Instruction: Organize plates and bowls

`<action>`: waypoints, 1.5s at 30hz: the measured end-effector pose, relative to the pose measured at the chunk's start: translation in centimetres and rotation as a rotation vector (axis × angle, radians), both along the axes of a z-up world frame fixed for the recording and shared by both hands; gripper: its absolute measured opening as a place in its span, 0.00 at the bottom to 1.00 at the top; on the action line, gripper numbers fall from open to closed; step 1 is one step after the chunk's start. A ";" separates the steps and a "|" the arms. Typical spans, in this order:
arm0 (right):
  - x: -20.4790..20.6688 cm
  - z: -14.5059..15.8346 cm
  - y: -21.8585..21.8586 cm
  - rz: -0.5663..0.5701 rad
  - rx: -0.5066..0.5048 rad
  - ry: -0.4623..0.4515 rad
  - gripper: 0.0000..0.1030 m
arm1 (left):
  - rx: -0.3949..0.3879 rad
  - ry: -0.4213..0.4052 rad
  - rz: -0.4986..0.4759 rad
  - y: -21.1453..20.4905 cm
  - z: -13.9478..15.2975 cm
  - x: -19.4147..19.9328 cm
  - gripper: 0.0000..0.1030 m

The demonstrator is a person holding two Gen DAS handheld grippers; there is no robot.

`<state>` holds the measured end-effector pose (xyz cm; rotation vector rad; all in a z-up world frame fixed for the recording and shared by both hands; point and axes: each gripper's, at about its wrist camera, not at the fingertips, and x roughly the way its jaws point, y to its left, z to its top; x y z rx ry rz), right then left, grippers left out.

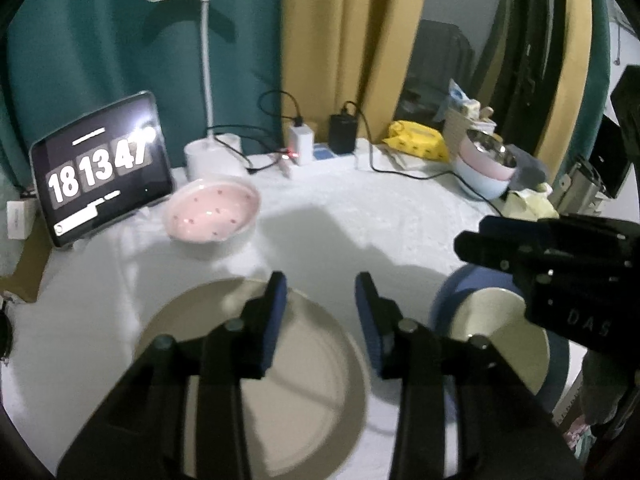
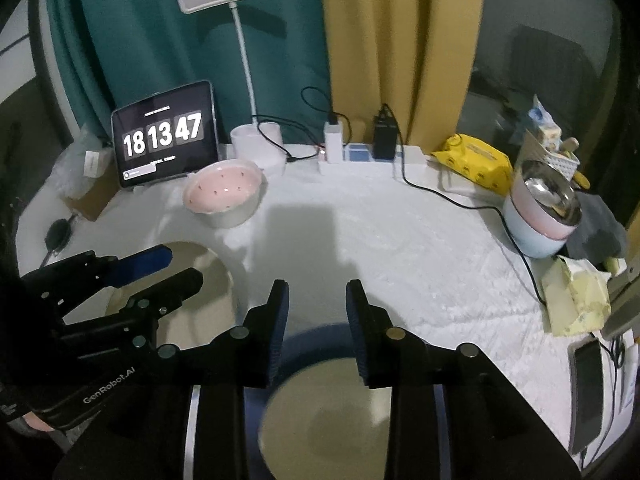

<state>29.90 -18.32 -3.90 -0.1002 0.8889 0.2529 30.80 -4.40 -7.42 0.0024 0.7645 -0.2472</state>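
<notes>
Both grippers tilt downward, jaws parted and empty: left gripper over beige plate, right gripper over blue bowl.

Both wrist views look steeply down, near, sharing the table.

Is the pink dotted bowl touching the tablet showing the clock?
Apart. The left wrist view shows a strip of white tablecloth between the pink dotted bowl and the tablet; the right wrist view shows the same gap.

My right gripper hangs with jaws apart over the blue bowl. My left gripper, empty, hovers above the beige plate.
</notes>
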 end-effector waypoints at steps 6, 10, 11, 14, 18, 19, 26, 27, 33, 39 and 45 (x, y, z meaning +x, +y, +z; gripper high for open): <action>1.2 0.0 2.8 0.013 -0.013 0.001 0.31 | -0.011 -0.008 0.035 2.8 0.2 0.6 0.40; 2.2 0.0 4.4 0.017 -0.021 0.004 0.31 | -0.015 -0.010 0.058 4.7 0.3 1.5 0.42; 2.5 -0.1 4.7 0.017 -0.022 0.005 0.31 | -0.015 -0.011 0.062 5.1 0.3 1.7 0.42; 3.4 -0.2 5.7 0.014 -0.027 0.010 0.31 | -0.017 -0.010 0.072 6.3 0.3 2.6 0.43; 4.6 -0.4 6.8 0.005 -0.033 0.018 0.31 | -0.017 -0.010 0.086 7.7 0.2 3.9 0.43; 4.9 -0.5 7.1 0.003 -0.033 0.018 0.31 | -0.017 -0.009 0.089 8.1 0.2 4.3 0.43; 7.7 -1.2 8.6 -0.029 -0.025 0.035 0.31 | -0.021 -0.010 0.097 9.8 0.2 7.1 0.43; 8.1 -1.3 8.7 -0.035 -0.023 0.038 0.31 | -0.024 -0.005 0.097 10.0 0.0 7.7 0.43; 11.0 -2.9 9.6 -0.077 -0.015 0.061 0.31 | -0.043 0.040 0.111 11.2 -1.8 10.8 0.43; 13.8 -5.3 10.7 -0.114 0.010 0.112 0.31 | -0.045 0.088 0.117 11.7 -4.1 13.6 0.43; 15.8 -7.9 12.2 -0.108 -0.002 0.158 0.31 | -0.043 0.137 0.131 12.1 -5.7 15.7 0.43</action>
